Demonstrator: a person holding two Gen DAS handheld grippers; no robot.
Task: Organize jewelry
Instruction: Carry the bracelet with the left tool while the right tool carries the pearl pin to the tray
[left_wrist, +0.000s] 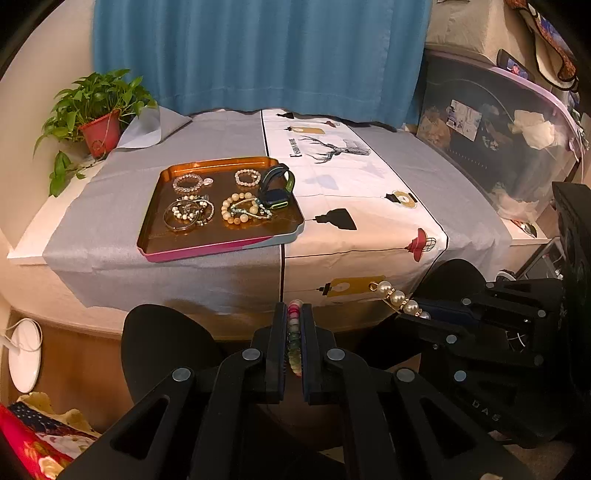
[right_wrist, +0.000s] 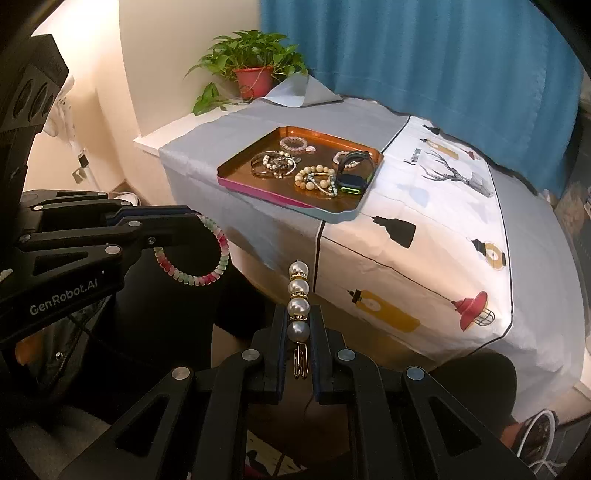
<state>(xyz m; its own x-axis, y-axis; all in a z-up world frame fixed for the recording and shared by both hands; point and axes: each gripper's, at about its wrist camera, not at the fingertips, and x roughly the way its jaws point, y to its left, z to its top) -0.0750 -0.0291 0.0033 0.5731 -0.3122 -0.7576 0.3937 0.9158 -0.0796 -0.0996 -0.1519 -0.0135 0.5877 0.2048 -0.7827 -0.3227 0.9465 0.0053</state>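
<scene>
- Black plastic, my left hand-held gripper (left_wrist: 294, 310) is clamped nearly shut on a spiral coil bracelet of pink, white and pale green plastic (right_wrist: 207, 258); from the right wrist camera I see most of the loop hanging free beyond the fingertips, in the air in front of the bench edge.
- My right hand-held gripper (right_wrist: 298, 314) is closed on a gold metal hair clip topped with a row of white pearls (right_wrist: 298, 295); the lowest pearl sits between the pads and the rest of the row sticks out past them.
- Both pieces are held off the bench, well short of the copper-coloured rectangular metal tray with a pink and pale blue rim (left_wrist: 221, 248).
- That tray rests on the grey cloth (left_wrist: 122, 206) and holds beaded and pearl bracelets plus a black and green smartwatch (left_wrist: 276, 188).
- I read "GenRobot.AI" in white on the left gripper's side, and "DAS" on the right one's body.
- The white printed cloth (left_wrist: 365, 206) carries small dark lettering beside a stag drawing; I cannot read it surely.
</scene>
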